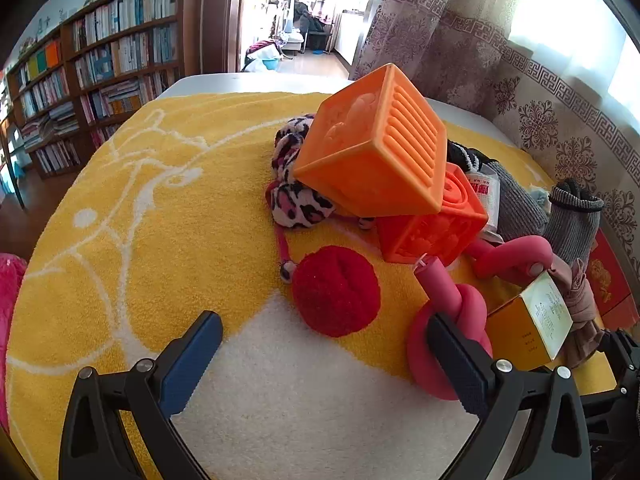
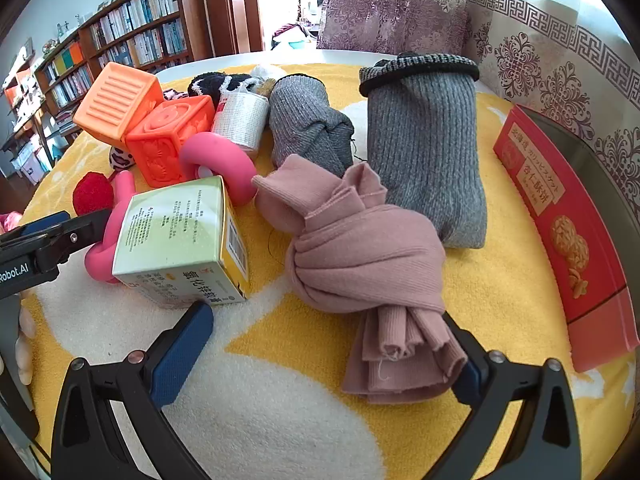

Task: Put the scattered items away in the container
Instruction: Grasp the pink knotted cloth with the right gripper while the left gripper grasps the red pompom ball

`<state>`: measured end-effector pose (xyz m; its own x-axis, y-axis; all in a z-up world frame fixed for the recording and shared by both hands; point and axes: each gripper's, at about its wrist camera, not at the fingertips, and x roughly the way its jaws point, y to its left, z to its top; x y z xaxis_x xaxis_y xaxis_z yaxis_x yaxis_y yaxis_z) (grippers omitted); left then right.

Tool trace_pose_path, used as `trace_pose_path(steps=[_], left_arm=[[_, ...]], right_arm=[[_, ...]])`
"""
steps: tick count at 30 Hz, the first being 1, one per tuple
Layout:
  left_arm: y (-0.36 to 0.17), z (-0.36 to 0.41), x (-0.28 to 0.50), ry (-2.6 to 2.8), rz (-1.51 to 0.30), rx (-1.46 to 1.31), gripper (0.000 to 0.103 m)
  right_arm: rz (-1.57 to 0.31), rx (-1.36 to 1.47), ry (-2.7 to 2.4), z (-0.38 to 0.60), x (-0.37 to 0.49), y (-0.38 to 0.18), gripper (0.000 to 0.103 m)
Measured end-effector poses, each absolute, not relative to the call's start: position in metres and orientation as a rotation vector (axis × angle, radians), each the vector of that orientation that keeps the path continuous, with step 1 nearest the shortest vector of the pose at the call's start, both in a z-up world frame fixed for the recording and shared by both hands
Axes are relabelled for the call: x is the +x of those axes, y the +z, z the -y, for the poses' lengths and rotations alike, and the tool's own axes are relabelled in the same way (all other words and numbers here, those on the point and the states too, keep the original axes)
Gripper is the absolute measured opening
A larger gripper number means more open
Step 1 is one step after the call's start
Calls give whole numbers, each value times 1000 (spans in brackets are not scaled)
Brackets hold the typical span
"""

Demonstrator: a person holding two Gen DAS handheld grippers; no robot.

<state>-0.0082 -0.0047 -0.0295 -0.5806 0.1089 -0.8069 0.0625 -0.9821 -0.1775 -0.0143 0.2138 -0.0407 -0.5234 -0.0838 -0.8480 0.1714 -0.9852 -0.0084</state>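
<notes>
From the left wrist we see our left gripper (image 1: 324, 354) spread wide and empty over the yellow towel (image 1: 160, 208), the knotted pink tube (image 1: 460, 320) against its right finger.

From the right wrist, our right gripper (image 2: 328, 348) gapes, the knotted pink cloth (image 2: 360, 256) lying loose between its fingers.

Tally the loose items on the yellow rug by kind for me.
Orange blocks: 2
Knotted socks: 3
Boxes: 2
Pink rubber knot: 1
Red pompom: 1
Bandage roll: 1
Total: 10
</notes>
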Motion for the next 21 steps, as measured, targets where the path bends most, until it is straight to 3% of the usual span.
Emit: trace_pose_path(steps=[14, 21], left_arm=[[-31, 19, -7, 2722, 412, -1368, 103], [-26, 21, -1, 2744, 433, -1315, 103]], right_arm=[[-147, 1432, -2551, -214, -21, -39, 103], [33, 1348, -2522, -244, -19, -27, 103]])
